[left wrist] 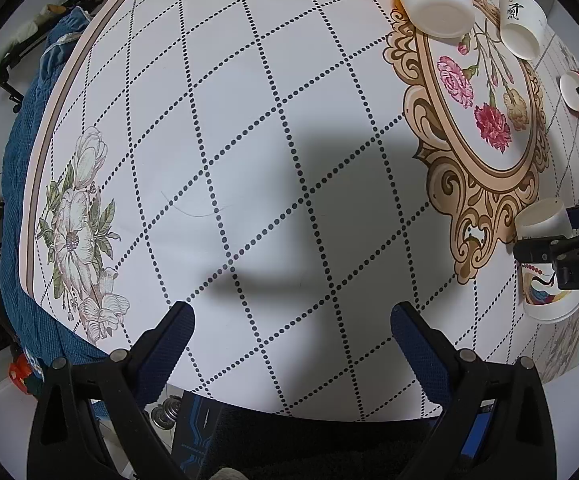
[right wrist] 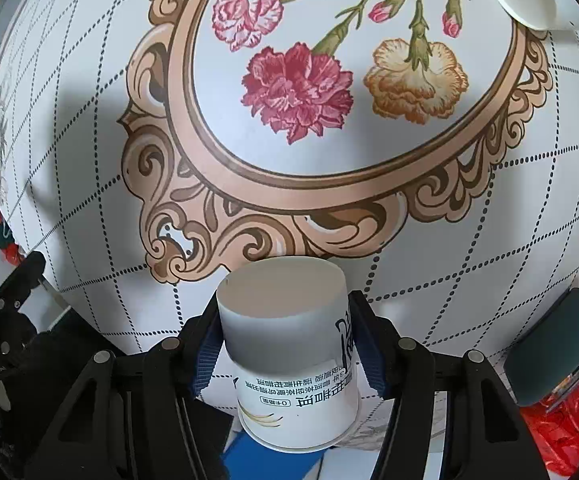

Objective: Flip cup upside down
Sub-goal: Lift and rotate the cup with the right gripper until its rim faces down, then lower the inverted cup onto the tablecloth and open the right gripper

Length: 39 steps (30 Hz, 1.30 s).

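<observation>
A white paper cup (right wrist: 289, 344) with black printed text is held between the blue pads of my right gripper (right wrist: 285, 344). It is upside down, base up and rim down, near the table's front edge. The same cup shows at the right edge of the left wrist view (left wrist: 545, 224), with the right gripper's finger (left wrist: 545, 250) across it. My left gripper (left wrist: 291, 320) is open and empty above the bare checked tablecloth (left wrist: 249, 140).
Other paper cups stand upside down at the far side: a large one (left wrist: 437, 0) before an orange object, a smaller printed one (left wrist: 523, 24), and another (left wrist: 573, 90) at the right. A blue cloth (left wrist: 21, 208) hangs at the table's left edge. A red bag (right wrist: 569, 428) lies at right.
</observation>
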Available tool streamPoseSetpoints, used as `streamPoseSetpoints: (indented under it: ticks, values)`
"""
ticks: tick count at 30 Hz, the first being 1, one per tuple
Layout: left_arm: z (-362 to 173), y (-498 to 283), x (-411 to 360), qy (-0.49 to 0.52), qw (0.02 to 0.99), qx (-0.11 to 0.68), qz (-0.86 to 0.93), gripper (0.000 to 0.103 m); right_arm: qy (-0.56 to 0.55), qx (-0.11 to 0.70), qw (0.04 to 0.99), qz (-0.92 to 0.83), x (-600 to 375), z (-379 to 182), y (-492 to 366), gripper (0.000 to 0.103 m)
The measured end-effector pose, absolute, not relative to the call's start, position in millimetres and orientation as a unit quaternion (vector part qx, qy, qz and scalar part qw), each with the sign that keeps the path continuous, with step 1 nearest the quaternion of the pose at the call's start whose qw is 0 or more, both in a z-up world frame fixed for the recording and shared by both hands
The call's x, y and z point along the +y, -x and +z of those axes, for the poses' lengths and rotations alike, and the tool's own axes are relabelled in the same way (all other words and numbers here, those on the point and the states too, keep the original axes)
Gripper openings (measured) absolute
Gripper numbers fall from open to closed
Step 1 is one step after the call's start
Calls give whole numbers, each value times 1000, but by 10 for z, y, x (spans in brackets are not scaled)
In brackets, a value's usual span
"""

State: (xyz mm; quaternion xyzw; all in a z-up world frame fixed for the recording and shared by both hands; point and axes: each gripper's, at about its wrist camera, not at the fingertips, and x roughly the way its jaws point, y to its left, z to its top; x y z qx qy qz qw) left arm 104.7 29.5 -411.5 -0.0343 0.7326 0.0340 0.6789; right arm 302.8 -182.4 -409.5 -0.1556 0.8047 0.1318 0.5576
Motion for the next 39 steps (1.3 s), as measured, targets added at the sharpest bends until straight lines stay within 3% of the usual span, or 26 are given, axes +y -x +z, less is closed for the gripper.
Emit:
streamPoseSetpoints:
  ticks: [11, 23, 39]
  values:
    - [-4101, -1094, 239, 29, 680, 732, 33, 101, 103, 733, 662, 117, -1870, -3626, -2853, 61]
    - [-4049, -1305, 119, 16, 681, 731, 29, 101, 12, 544, 836, 78, -2137, -3201, -2606, 61]
    - [-3933, -1376, -62, 9, 685, 728, 27, 101, 4, 479, 875, 73, -2278, -3280, -2257, 62]
